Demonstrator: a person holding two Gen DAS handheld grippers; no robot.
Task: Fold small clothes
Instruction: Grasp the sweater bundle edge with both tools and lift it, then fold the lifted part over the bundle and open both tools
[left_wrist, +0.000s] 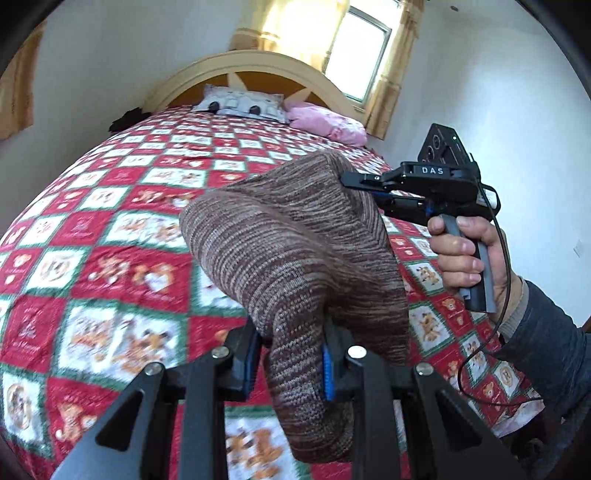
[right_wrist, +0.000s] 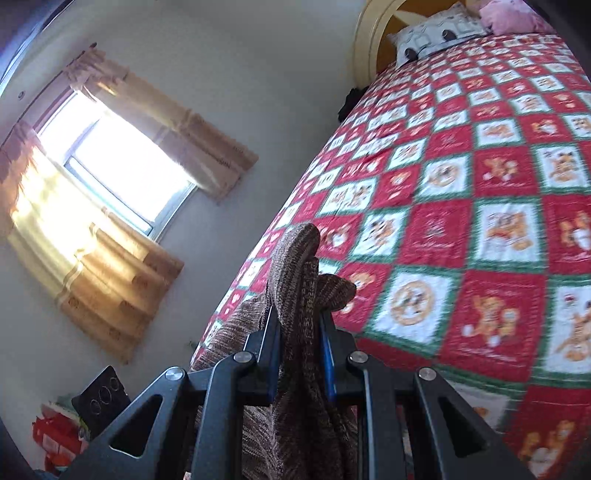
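A small brown striped knit garment (left_wrist: 295, 258) hangs in the air above the bed, stretched between both grippers. My left gripper (left_wrist: 290, 354) is shut on its near end, with the cloth bunched between the blue pads. In the left wrist view my right gripper (left_wrist: 364, 184) comes in from the right, held by a hand (left_wrist: 461, 254), and pinches the garment's far corner. The right wrist view shows my right gripper (right_wrist: 299, 332) shut on a thick fold of the same knit garment (right_wrist: 299, 280), which rises above the fingers and drapes down below them.
Under the garment lies the bed with a red, white and green patchwork quilt (left_wrist: 110, 240). A grey pillow (left_wrist: 240, 103) and a pink one (left_wrist: 328, 122) rest at the cream headboard (left_wrist: 258, 62). Curtained windows (right_wrist: 122, 170) stand beside the bed. Red packages (right_wrist: 55, 439) sit low by the wall.
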